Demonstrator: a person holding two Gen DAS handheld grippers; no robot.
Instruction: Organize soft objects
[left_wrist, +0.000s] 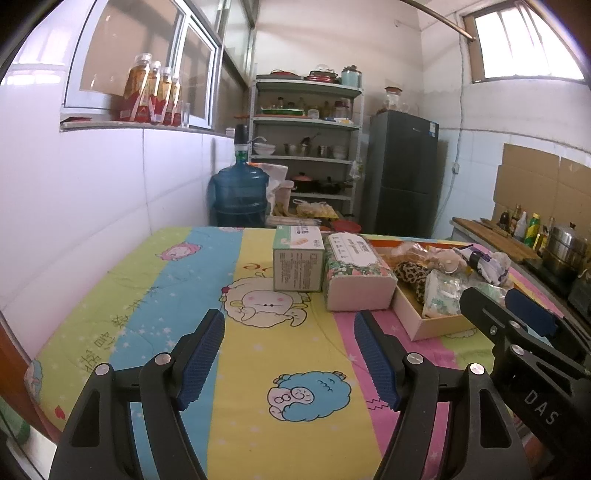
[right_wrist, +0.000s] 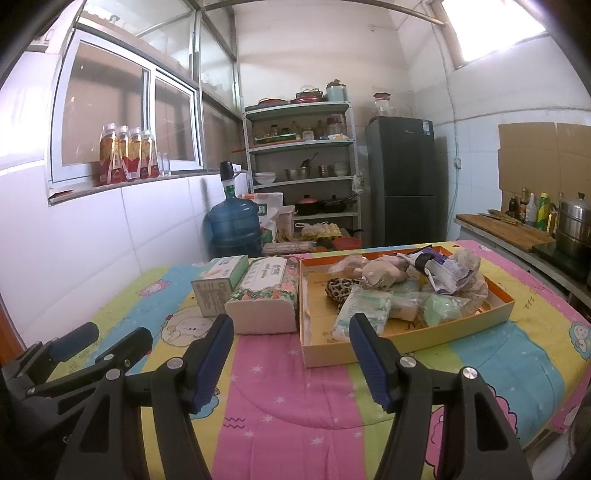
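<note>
Both grippers hover over the striped quilt (right_wrist: 280, 402), holding nothing: left gripper (left_wrist: 288, 354) spread wide, right gripper (right_wrist: 290, 354) too. The right wrist view looks into the tray (right_wrist: 406, 341), soft packets (right_wrist: 364, 308) piled in it; the left view catches only its near corner. Tissue pack (left_wrist: 356, 277) and small box (left_wrist: 297, 264) sit just left of it.

On the bench (right_wrist: 280, 398), the small carton (right_wrist: 218, 284) stands left of the tissue pack (right_wrist: 264, 299), touching it. Right of the pack lies the tray (right_wrist: 406, 341), apparently just beside it, holding a heap of soft packets (right_wrist: 402, 291).
</note>
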